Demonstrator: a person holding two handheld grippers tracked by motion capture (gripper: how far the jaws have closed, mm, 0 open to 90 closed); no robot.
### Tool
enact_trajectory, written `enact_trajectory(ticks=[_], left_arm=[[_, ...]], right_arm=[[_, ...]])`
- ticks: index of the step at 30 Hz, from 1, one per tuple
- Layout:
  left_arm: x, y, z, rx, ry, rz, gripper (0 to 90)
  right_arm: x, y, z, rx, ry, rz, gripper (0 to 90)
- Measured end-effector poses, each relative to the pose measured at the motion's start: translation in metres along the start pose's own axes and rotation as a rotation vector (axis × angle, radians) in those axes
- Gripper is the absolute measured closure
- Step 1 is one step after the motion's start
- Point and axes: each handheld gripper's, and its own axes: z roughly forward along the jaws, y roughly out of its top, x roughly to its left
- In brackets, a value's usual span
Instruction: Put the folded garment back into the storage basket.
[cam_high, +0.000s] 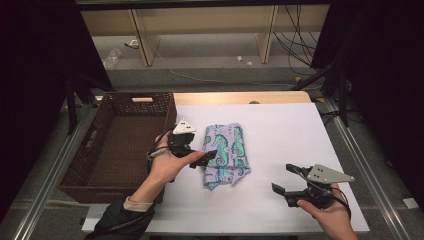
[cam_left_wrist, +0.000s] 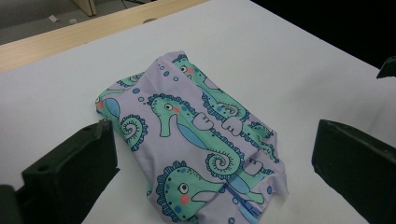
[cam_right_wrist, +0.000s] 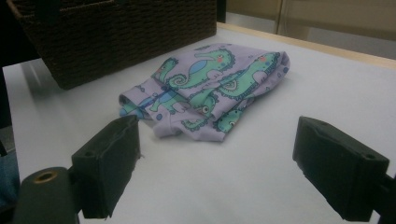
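The right gripper is nearest, held above the worktop's near right corner, its fingers spread wide with nothing between them, pointing left toward the cloth. The left gripper is a little farther in, close to the near left part of the white worktop, just beside the basket. Its fingers are also released, set apart at either side of the cloth's near left edge, not gripping it. The cloth, lilac with green seahorses, lies folded and flat about midway between the near and far edges, left of the middle. The brown woven basket stands along the left edge, reaching to the far left corner, near the cloth but apart from it.
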Motion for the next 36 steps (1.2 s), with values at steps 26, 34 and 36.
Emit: enact_trajectory(ticks=[26,34,36], left_arm=[[0.000,0.001,0.012,0.026,-0.010,-0.023,0.0],[0.001,0.001,0.018,0.032,-0.012,-0.041,0.0],[0.002,0.000,0.020,0.038,-0.013,-0.045,0.0]], right_arm=[[0.000,0.000,-0.001,0.007,-0.003,-0.002,15.9],[0.000,0.000,-0.001,0.008,-0.003,-0.002,15.9],[0.000,0.000,0.000,0.005,-0.001,-0.002,15.9]])
